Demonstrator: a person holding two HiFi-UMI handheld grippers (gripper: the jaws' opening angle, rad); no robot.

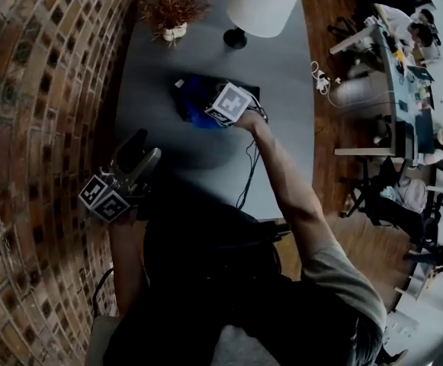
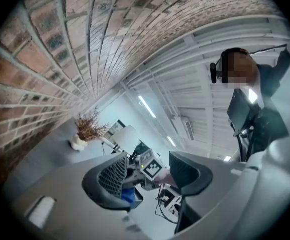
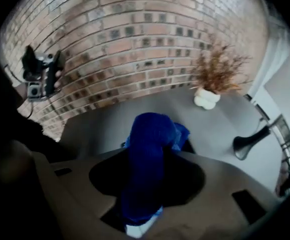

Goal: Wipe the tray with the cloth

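Grey table (image 1: pixel 282 90), cloth (image 3: pixel 148 154) well inside edges

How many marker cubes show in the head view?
2. One cube on the left gripper beside the brick wall; the other cube on the right gripper, above the blue cloth.

All views are dimly lit, bent by fisheye distortion and vignetted black at the corners. Glowing ceiling strip lights (image 2: pixel 145 106) are seen in the left gripper view; near edges are blurred.
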